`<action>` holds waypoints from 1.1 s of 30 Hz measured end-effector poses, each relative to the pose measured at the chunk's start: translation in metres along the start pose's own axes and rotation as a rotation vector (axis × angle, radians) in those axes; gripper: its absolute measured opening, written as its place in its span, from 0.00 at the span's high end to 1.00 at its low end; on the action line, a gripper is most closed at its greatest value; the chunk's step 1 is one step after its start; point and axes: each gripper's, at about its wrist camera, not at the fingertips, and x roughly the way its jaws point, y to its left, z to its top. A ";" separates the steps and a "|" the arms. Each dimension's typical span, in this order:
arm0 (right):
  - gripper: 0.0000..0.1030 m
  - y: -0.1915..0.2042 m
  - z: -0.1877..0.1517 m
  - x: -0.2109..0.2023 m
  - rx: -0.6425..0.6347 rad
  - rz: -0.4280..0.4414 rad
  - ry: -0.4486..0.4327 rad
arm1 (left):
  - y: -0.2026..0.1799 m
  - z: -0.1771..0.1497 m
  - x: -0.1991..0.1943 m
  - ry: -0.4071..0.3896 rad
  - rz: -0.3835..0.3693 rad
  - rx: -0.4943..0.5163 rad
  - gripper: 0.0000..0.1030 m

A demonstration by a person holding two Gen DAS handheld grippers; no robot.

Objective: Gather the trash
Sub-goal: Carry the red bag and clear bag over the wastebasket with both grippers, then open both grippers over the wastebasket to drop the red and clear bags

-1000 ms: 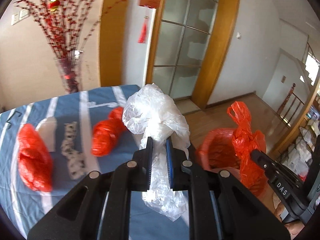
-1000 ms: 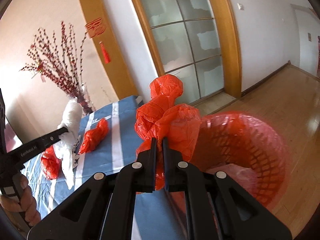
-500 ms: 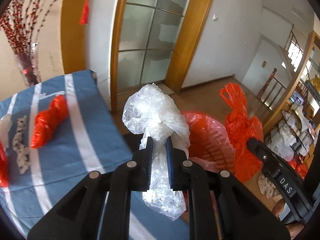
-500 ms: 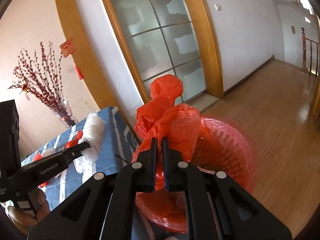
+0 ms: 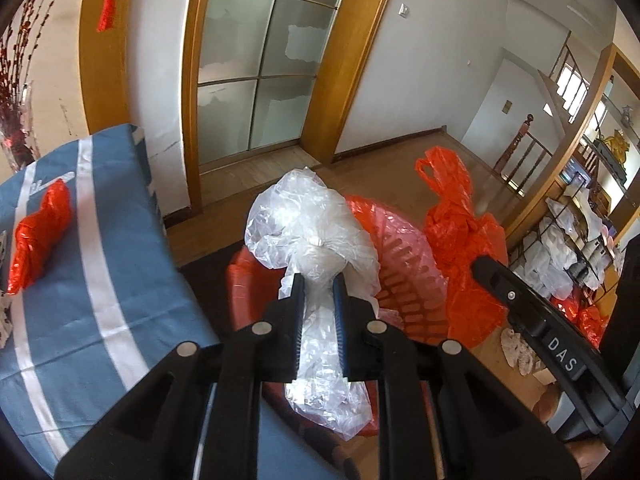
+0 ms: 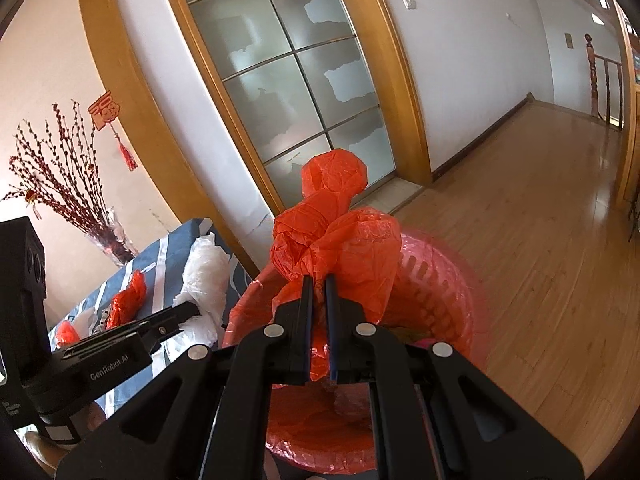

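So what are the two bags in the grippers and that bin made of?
White bag: thin translucent plastic film, crinkled and glossy. Red bag: same kind of film, wrinkled, light showing through. Red basket: apparently rigid moulded plastic, slotted wall, lined with red film.

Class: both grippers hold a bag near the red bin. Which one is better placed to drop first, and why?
Probably right: its red bag hangs over the bin opening. The left's clear bag sits nearer the rim by the table.
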 end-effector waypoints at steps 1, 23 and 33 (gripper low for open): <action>0.93 -0.002 0.000 0.001 0.005 0.003 0.001 | -0.002 0.000 0.002 0.004 -0.003 0.000 0.83; 0.33 -0.009 -0.011 0.002 0.025 -0.047 -0.006 | 0.056 -0.040 -0.020 -0.002 0.213 -0.017 0.23; 0.31 0.020 -0.022 0.006 -0.032 -0.025 0.020 | 0.122 -0.064 -0.072 -0.054 0.412 -0.045 0.17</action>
